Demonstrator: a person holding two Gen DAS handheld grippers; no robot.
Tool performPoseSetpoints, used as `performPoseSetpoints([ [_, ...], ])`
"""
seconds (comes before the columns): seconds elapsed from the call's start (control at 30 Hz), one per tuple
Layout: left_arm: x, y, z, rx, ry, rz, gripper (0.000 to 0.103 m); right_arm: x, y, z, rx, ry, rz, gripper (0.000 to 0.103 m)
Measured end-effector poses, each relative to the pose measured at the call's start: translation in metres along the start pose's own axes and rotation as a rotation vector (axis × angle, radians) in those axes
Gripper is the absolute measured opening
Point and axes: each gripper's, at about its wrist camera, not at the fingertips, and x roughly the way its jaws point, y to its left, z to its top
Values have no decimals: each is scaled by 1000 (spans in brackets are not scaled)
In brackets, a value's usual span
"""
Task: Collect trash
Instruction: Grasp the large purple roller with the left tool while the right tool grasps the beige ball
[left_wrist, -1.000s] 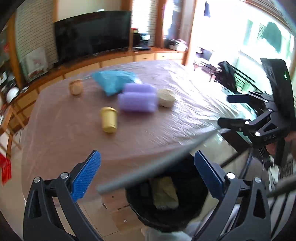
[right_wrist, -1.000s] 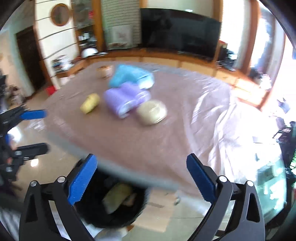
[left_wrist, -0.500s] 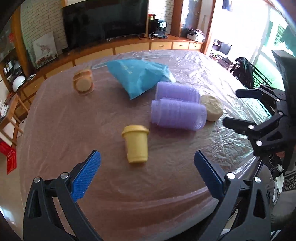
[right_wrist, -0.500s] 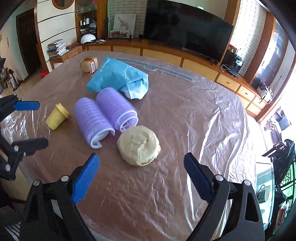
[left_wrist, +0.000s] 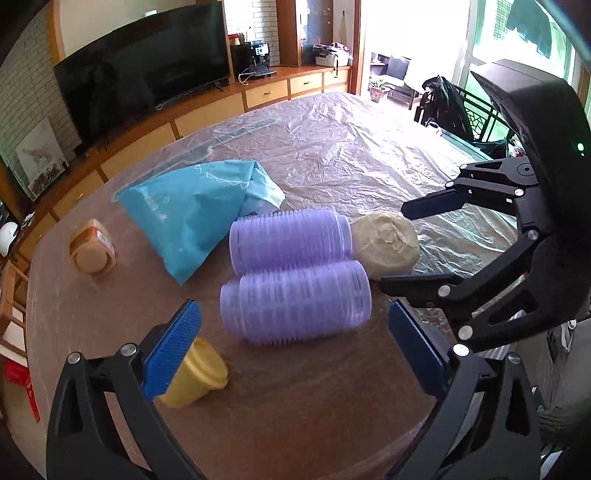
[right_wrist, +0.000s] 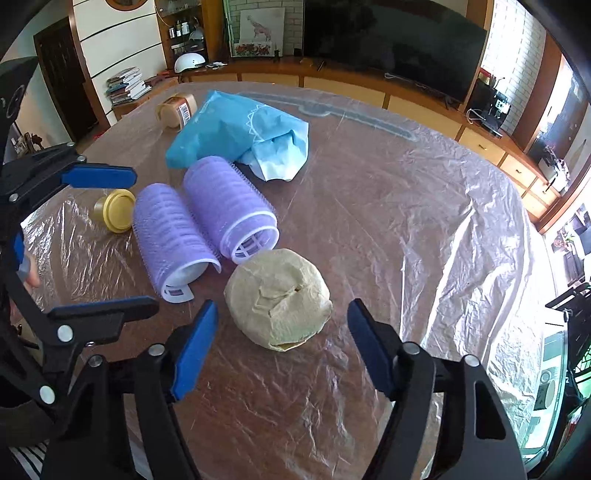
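Right wrist view puts the crumpled beige paper ball (right_wrist: 277, 298) just ahead of the right gripper (right_wrist: 282, 345), lined up with the gap between its blue pads, which stand partly apart on either side with nothing pressed; these jaws have just been closing, yet the ball is still free on the table (right_wrist: 406, 229). To take it well, I would judge, bring the pads down level with the ball's widest part before squeezing, and squeeze gently (creased paper gives and can slip out if pinched near its top). Beyond the jaws to the left lie two purple hair rollers (right_wrist: 201, 218), ribbed and bristly cylinders with hollow white ends, touching each other; the nearer roller sits just beside the ball, so a sloppy approach could nudge it. Farther out are a soft blue plastic bag (right_wrist: 236, 133), a small yellow lidded cup (right_wrist: 114, 210) on its side and a tan jar (right_wrist: 177, 109). Thin wrinkled clear film covers the brown tabletop and glints. Over at the left gripper (left_wrist: 295, 350), the jaws are wide and hold nothing, with the near roller ahead between them and the yellow cup by the left pad
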Motion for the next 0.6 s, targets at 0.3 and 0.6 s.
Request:
performPoseSetpoints([
  [0.3, 12, 2, 3, 10, 31, -13, 88, 9, 0, 2, -32, 7, 21, 58],
  [0.6, -4, 2, 2, -4, 4, -19, 87, 0, -6, 0, 8, -18, 33, 51],
])
